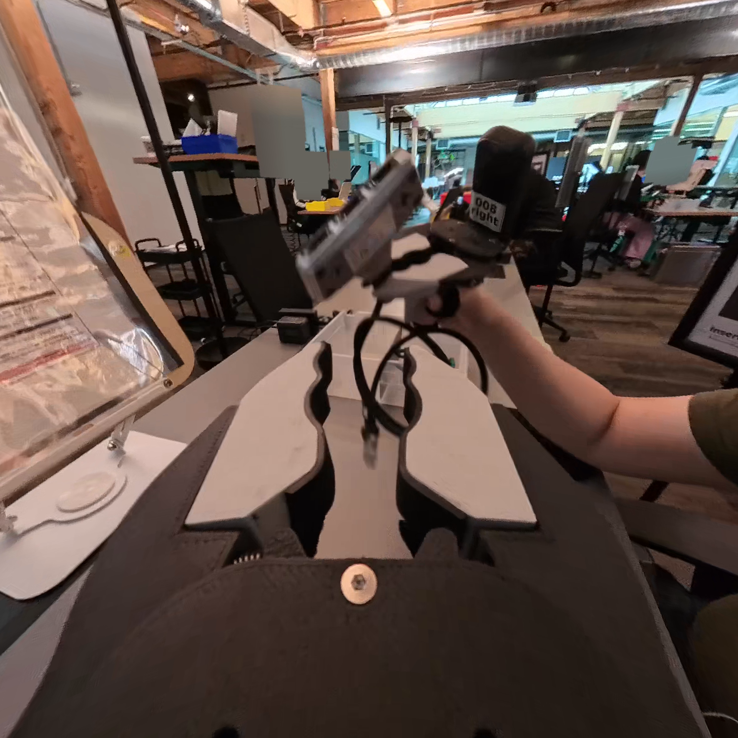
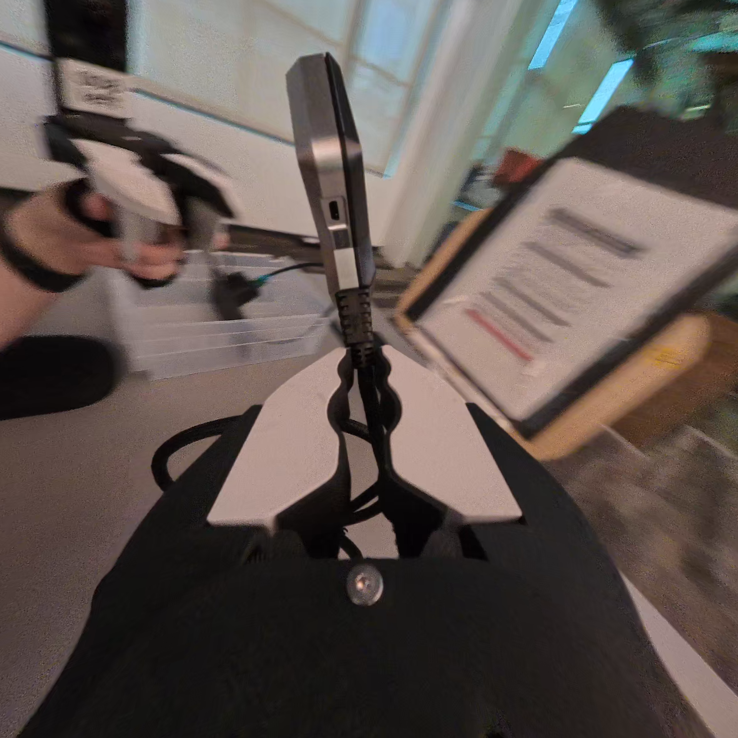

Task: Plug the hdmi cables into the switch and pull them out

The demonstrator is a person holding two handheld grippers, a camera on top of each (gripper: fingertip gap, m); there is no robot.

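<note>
Open workshop behind, grey table (image 1: pixel 223 383) below. Right gripper (image 2: pixel 365 359) is clenching the black cable (image 2: pixel 369 399) just behind its strain relief, lifting the silver switch (image 2: pixel 331 159), which is standing at twelve o'clock beyond the fingertips. Left gripper (image 1: pixel 365 383) is hanging released and empty, probably waiting to take the loose plug (image 1: pixel 369 447) dangling between its fingers.

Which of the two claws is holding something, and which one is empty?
The right gripper is the one holding: it pinches the black cable joined to the silver switch. The left gripper is open, with nothing between its fingers.
</note>
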